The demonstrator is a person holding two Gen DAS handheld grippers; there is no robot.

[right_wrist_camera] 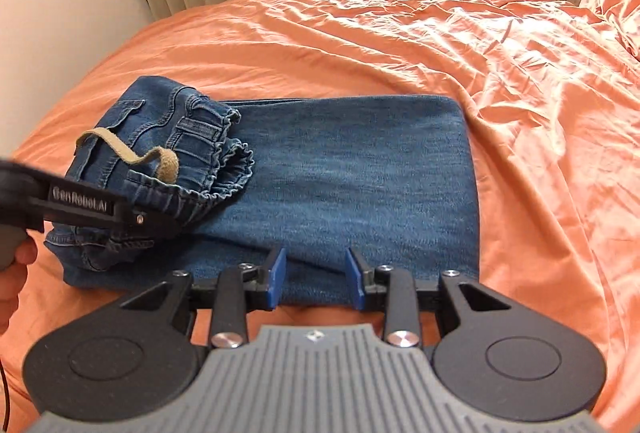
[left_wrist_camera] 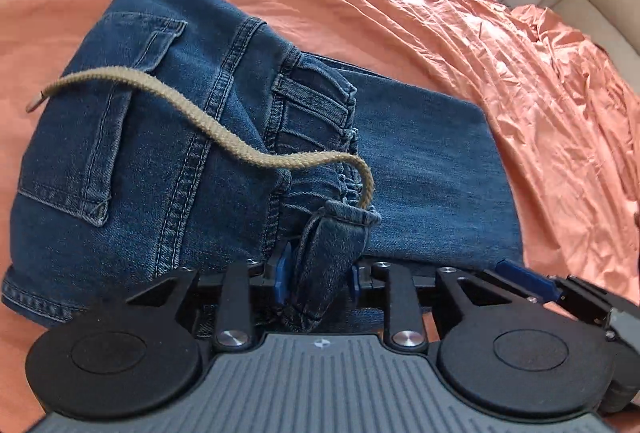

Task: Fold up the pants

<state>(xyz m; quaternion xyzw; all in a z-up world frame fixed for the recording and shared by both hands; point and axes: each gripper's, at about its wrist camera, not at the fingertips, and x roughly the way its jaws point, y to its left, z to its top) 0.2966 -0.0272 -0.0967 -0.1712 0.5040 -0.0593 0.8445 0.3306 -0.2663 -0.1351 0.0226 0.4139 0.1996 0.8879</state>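
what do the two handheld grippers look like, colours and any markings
Both grippers, left and right, have black linkage arms, blue finger pads, round black discs, silver screws and a ribbed grey body. The left gripper's side reads "GenRobot.AI" in white. A thin dark cable hangs at left.

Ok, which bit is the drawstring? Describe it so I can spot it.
On the orange bed lie folded jeans. Across their bunched waistband end trails a flat tan cord, the drawstring. It is the only thing there that is neither blue nor orange.
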